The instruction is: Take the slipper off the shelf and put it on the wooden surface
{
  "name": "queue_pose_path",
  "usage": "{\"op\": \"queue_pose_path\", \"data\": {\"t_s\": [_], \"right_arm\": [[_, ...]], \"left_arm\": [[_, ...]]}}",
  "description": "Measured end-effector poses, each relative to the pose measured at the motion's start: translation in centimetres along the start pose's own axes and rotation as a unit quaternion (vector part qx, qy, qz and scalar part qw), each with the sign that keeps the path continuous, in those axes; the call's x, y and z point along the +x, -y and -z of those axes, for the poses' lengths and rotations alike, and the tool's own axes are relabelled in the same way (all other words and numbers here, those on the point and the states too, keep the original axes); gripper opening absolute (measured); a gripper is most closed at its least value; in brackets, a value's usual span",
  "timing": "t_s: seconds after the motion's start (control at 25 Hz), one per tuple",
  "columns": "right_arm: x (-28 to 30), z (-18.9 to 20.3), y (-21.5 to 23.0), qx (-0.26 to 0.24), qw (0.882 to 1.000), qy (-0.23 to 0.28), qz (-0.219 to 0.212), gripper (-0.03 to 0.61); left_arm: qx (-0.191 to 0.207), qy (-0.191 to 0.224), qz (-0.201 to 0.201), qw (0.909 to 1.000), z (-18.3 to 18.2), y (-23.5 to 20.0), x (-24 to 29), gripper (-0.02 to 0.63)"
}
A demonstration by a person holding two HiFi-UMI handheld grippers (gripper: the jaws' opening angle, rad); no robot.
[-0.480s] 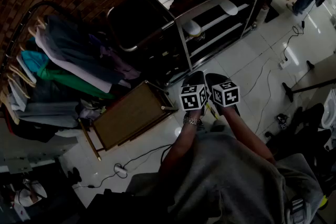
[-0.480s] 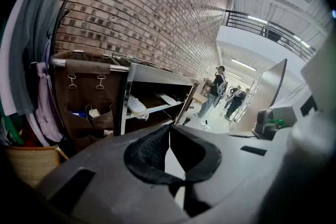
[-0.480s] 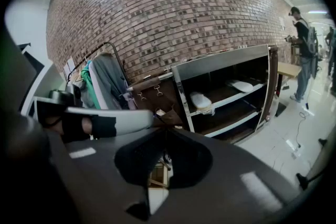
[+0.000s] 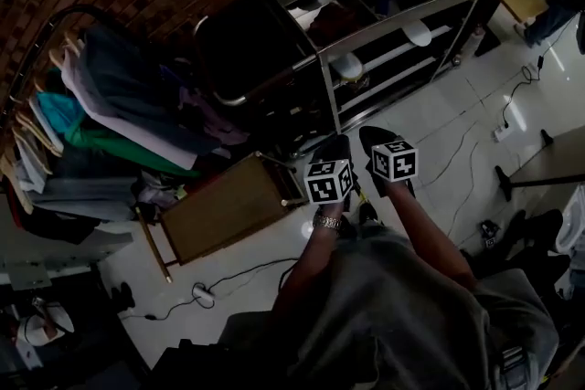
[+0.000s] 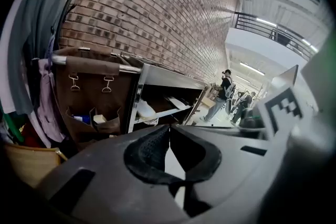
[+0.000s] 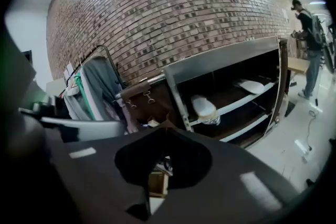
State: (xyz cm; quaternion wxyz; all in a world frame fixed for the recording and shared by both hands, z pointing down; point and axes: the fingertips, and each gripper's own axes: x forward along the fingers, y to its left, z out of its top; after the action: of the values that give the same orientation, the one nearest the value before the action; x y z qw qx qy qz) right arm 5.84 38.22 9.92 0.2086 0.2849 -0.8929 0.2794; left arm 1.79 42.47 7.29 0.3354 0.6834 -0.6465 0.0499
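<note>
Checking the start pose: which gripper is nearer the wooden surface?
Left. The left gripper hangs just off the right corner of the wooden surface; the right gripper sits farther right, beyond the left one.

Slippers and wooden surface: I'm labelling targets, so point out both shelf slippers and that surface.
Nearer slipper (image 4: 347, 66), head view, its pale upper.
Farther slipper (image 4: 419, 35), head view, its middle.
Wooden surface (image 4: 224, 205), head view, middle of its bare top.
</note>
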Motion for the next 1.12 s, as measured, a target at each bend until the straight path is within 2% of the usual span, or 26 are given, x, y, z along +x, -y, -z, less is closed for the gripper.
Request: {"op": "queue_pose_path", "data": {"t_s": [0.08, 0.16, 0.28, 0.32, 0.44, 0.56, 0.72, 0.76, 0.8, 0.84, 0.96, 1.12], "right_arm": [[3.5, -0.3, 4.5, 0.030, 0.999, 0.008, 0.014, 0.002], [7.5, 0.0, 9.5, 0.098, 0.995, 0.006, 0.022, 0.034], [13.7, 0.6, 16.2, 0.222, 0.975, 0.003, 0.026, 0.212], [15.6, 0.8, 17.9, 0.253, 0.967, 0.003, 0.033, 0.244], [20.3, 0.7, 21.3, 0.281, 0.957, 0.002, 0.067, 0.318], [23.9, -0.1, 22.5, 0.303, 0.949, 0.004, 0.083, 0.353], [27.3, 0.1, 22.7, 0.341, 0.937, -0.001, 0.074, 0.348], [27.7, 0.2, 22.5, 0.340, 0.938, -0.006, 0.070, 0.300], [28.0, 0.1, 22.3, 0.336, 0.940, -0.008, 0.066, 0.227], [27.9, -0.3, 22.2, 0.327, 0.943, -0.007, 0.067, 0.197], [26.8, -1.2, 21.3, 0.286, 0.955, 0.002, 0.077, 0.151], [24.0, -2.7, 19.7, 0.223, 0.972, 0.032, 0.061, 0.079]], "left_arm": [[-0.011, 0.001, -0.007, 0.9999, -0.1, -1.1, 0.1, 0.008], [-0.020, 0.000, -0.016, 0.9997, 0.4, -1.8, -0.5, 0.008], [-0.033, -0.008, -0.034, 0.9988, 1.8, -2.6, -0.7, 0.008], [-0.038, -0.013, -0.038, 0.9984, 2.3, -3.0, -0.4, 0.008], [-0.053, -0.025, -0.048, 0.9971, 4.2, -3.9, 0.3, 0.008], [-0.066, -0.033, -0.064, 0.9952, 5.4, -5.1, 0.5, 0.008], [-0.080, -0.035, -0.083, 0.9927, 6.2, -6.2, 0.3, 0.008], [-0.081, -0.034, -0.087, 0.9923, 6.2, -6.5, 0.2, 0.008], [-0.081, -0.033, -0.091, 0.9920, 6.2, -6.8, 0.2, 0.008], [-0.081, -0.032, -0.095, 0.9917, 6.1, -7.1, 0.2, 0.008], [-0.083, -0.030, -0.103, 0.9908, 6.0, -7.6, -0.1, 0.008], [-0.074, -0.021, -0.105, 0.9915, 5.2, -7.0, -0.4, 0.008]]}}
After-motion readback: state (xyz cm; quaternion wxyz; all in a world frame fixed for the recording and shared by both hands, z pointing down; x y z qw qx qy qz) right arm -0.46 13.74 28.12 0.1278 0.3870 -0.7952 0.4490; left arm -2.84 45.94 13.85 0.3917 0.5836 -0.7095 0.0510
